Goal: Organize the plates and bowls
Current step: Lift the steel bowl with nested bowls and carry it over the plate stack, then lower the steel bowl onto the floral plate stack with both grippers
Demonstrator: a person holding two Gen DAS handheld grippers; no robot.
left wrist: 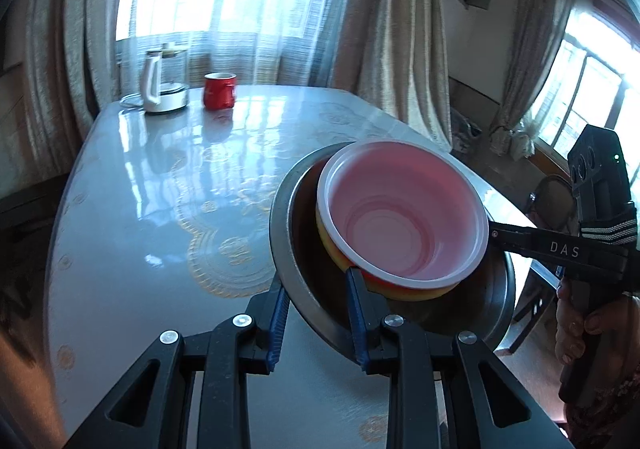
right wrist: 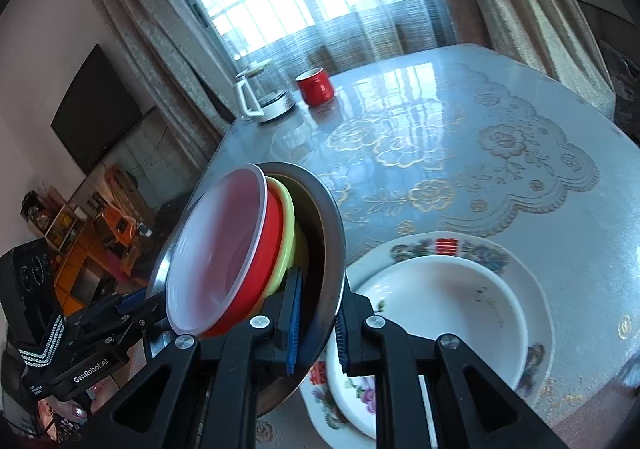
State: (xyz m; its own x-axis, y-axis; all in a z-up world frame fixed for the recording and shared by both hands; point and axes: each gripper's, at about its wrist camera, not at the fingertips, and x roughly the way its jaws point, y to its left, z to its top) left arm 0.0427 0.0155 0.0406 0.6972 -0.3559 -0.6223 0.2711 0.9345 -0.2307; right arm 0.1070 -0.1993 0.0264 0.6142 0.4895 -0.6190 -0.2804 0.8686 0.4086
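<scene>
Gripping one round metal bowl (right wrist: 326, 249) by its rim are both hand-held grippers, left (left wrist: 318, 313) and right (right wrist: 316, 333); three plastic bowls are nesting inside.

A stack of bowls (right wrist: 228, 249) is nested in a metal basin (right wrist: 324, 249), held tilted above the table (right wrist: 460, 121). Right of the basin, a bowl (right wrist: 448, 313) is set in a plate (right wrist: 532, 277). Behind the basin, far across the table, a cup (right wrist: 316, 85) is placed just right of a kettle (right wrist: 264, 97)
</scene>
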